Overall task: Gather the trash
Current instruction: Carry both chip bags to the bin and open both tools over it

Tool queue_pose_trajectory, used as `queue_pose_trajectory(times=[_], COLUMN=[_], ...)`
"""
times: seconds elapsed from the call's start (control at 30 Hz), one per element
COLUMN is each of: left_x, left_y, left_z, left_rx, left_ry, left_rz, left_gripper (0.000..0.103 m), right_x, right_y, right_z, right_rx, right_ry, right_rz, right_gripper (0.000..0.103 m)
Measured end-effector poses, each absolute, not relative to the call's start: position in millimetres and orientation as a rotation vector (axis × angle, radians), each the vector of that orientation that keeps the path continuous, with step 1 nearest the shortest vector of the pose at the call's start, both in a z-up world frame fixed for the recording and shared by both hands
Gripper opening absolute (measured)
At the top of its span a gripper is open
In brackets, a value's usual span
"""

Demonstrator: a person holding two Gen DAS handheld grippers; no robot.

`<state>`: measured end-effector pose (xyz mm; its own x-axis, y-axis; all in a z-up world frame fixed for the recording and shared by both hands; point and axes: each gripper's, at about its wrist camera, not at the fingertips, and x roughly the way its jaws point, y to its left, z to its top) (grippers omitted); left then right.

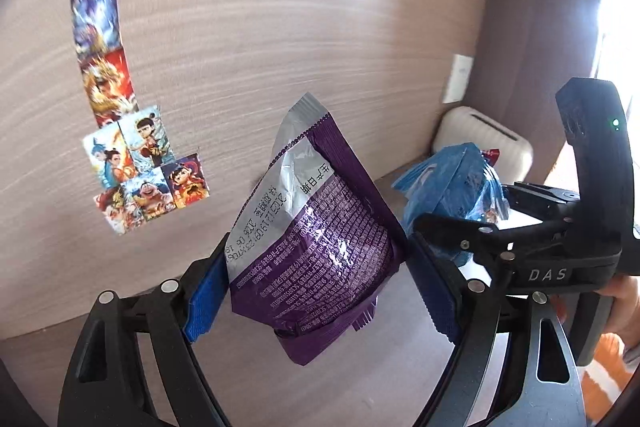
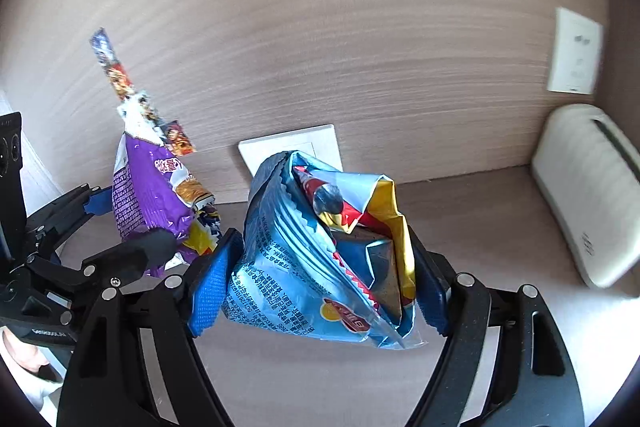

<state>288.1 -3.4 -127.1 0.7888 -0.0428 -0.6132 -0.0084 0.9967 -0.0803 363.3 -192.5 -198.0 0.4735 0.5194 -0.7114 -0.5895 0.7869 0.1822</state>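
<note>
A purple snack bag (image 1: 320,227) with a silver top hangs above the wooden tabletop, and my left gripper (image 1: 318,287) is shut on it, blue pads pressing its sides. A crumpled blue snack bag (image 2: 320,247) with red and yellow print is held the same way by my right gripper (image 2: 320,287), also lifted off the surface. The two grippers are side by side. In the left wrist view the right gripper (image 1: 488,211) with the blue bag (image 1: 452,183) is on the right. In the right wrist view the left gripper (image 2: 128,227) and purple bag (image 2: 148,195) are on the left.
A wood-grain wall stands close ahead, with cartoon stickers (image 1: 140,167) on it, a white socket plate (image 2: 574,53) and a white switch plate (image 2: 292,147). A white ribbed box (image 2: 588,187) sits on the tabletop (image 2: 480,211) at the right. A hand (image 1: 624,295) holds the right gripper.
</note>
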Motion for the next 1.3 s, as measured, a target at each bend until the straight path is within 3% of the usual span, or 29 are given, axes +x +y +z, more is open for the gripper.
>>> queue_pose_trajectory(times=[0.57, 1.3], left_x=[214.6, 148.8], left_y=[-94.2, -353.9], left_z=[-125.8, -171.8], left_rx=[0.0, 0.11], left_ry=[0.655, 0.759], left_rz=[-0.34, -0.734], left_gripper=[0.082, 0.082], right_x=[239.2, 102.6], right_y=[-294.0, -521.8], right_z=[-168.4, -185.4], right_rx=[0.002, 0.157], right_ry=[0.819, 0.909], right_rz=[0.374, 0.02], right_gripper=[0.079, 0.079])
